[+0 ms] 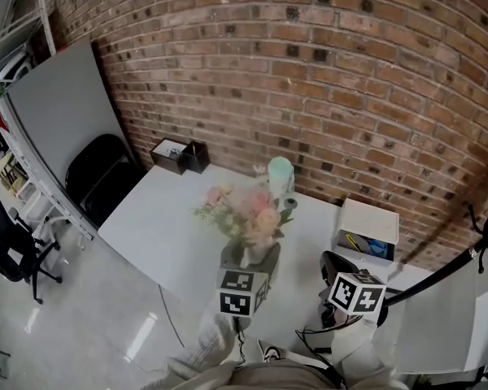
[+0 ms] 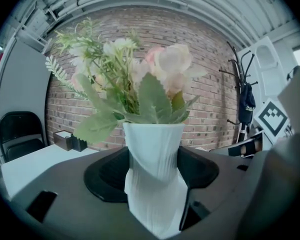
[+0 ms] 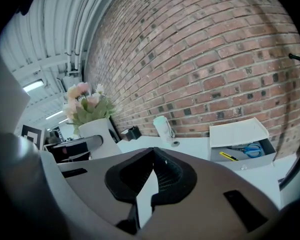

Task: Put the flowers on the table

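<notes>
Now clamping the left gripper [image 2: 155,184] on the ribbed white vase [image 2: 154,146] of pink flowers [image 1: 246,208], jaws pressing its sides, and holding it upright over the near edge of the white table [image 1: 159,226]; whether touching it, not discernible. Holding the right gripper [image 3: 151,170] just to its right, jaws together, empty.

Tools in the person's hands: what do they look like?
The left tool and right tool are smooth grey shells with black textured pads inside. The left cube and right cube are white with black square markers. The sleeve looks light-coloured.
</notes>
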